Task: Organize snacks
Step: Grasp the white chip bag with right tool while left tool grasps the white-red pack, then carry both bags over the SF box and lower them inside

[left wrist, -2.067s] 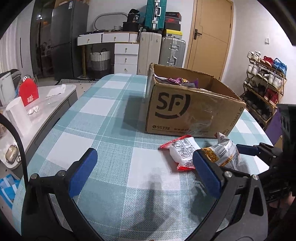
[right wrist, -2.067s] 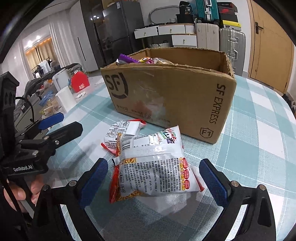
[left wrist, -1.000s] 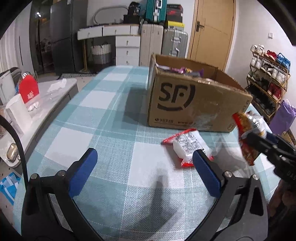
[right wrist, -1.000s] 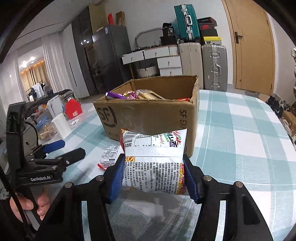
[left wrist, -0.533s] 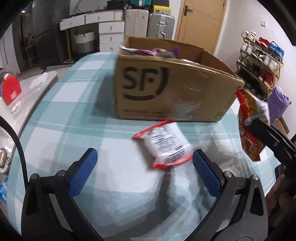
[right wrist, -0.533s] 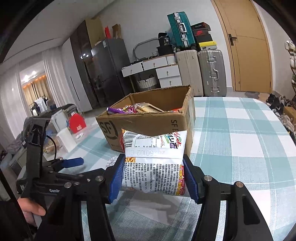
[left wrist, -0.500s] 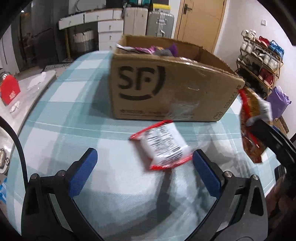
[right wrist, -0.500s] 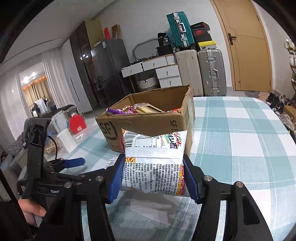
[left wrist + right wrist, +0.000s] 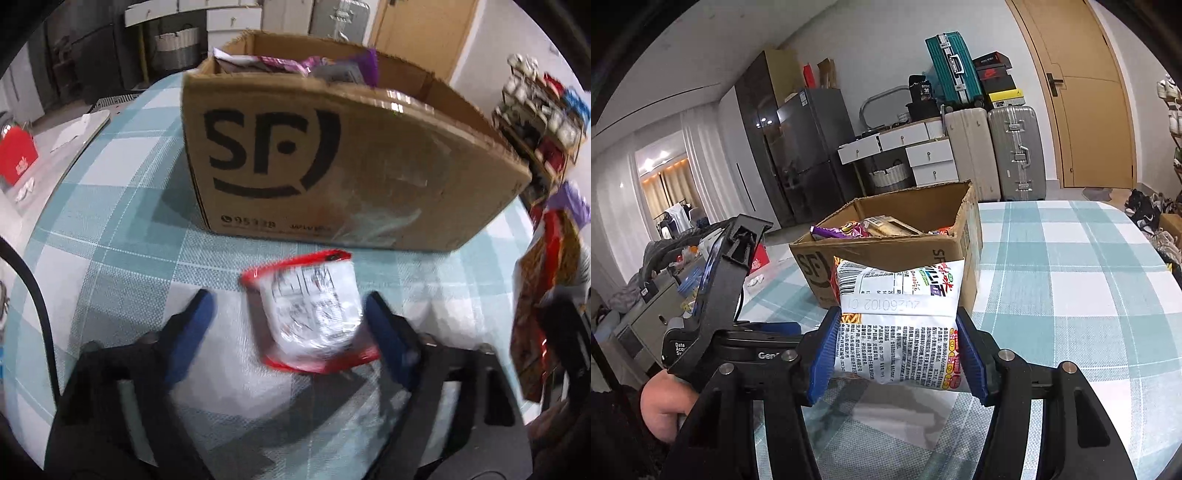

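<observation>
A white snack packet with red edges (image 9: 314, 314) lies on the checked tablecloth in front of the cardboard box (image 9: 332, 166). My left gripper (image 9: 290, 328) points down over it and its jaws are closing, with the packet between them. The right pad is at the packet's edge and the left pad stands apart from it. My right gripper (image 9: 897, 350) is shut on a white noodle packet (image 9: 897, 325) and holds it in the air before the box (image 9: 886, 254), which contains several snacks. That packet (image 9: 546, 295) also shows at the right edge of the left wrist view.
A low side table with a red bag (image 9: 16, 158) stands left of the table. Suitcases (image 9: 1015, 155), white drawers (image 9: 923, 155) and a door (image 9: 1086, 96) line the far wall. A shoe rack (image 9: 543, 122) stands at the right. The left tool (image 9: 731, 295) and a hand (image 9: 661, 406) sit left of the right gripper.
The right gripper shut on the noodle packet and lifted it off the table. The left gripper moved forward and down over the red-edged packet, and its jaws have narrowed around it.
</observation>
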Motion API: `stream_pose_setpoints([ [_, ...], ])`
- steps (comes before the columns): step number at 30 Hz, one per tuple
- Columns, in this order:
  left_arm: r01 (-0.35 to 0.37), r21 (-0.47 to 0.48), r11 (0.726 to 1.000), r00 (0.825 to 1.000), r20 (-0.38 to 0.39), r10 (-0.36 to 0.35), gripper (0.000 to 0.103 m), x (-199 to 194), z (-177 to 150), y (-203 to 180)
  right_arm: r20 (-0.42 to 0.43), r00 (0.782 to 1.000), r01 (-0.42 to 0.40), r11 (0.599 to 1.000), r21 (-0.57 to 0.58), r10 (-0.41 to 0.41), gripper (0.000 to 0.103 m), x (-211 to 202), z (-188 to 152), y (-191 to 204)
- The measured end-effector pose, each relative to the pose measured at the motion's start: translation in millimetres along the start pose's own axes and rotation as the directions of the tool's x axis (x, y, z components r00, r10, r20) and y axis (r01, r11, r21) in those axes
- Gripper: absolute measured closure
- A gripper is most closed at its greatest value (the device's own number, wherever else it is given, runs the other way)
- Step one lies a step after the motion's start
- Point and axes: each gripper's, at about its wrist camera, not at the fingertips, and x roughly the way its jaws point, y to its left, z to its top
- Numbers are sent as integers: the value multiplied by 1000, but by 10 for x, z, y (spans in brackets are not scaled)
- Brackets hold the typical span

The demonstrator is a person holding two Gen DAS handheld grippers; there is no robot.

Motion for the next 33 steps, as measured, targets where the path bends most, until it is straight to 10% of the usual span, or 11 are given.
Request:
stream_pose_setpoints([
  [2, -17, 30, 999, 1000, 0, 17, 52, -26, 6, -3, 1, 1000, 0, 1000, 0, 0, 43, -1, -1, -1],
  [6, 5, 70, 998, 1000, 5, -5, 61, -42, 38, -18, -6, 1000, -4, 1000, 7, 4, 43, 24, 5, -14],
  [33, 94, 14, 995, 971, 221, -95, 62, -1325, -387, 425, -49, 998, -21, 982, 186, 31, 43, -88, -51, -89],
])
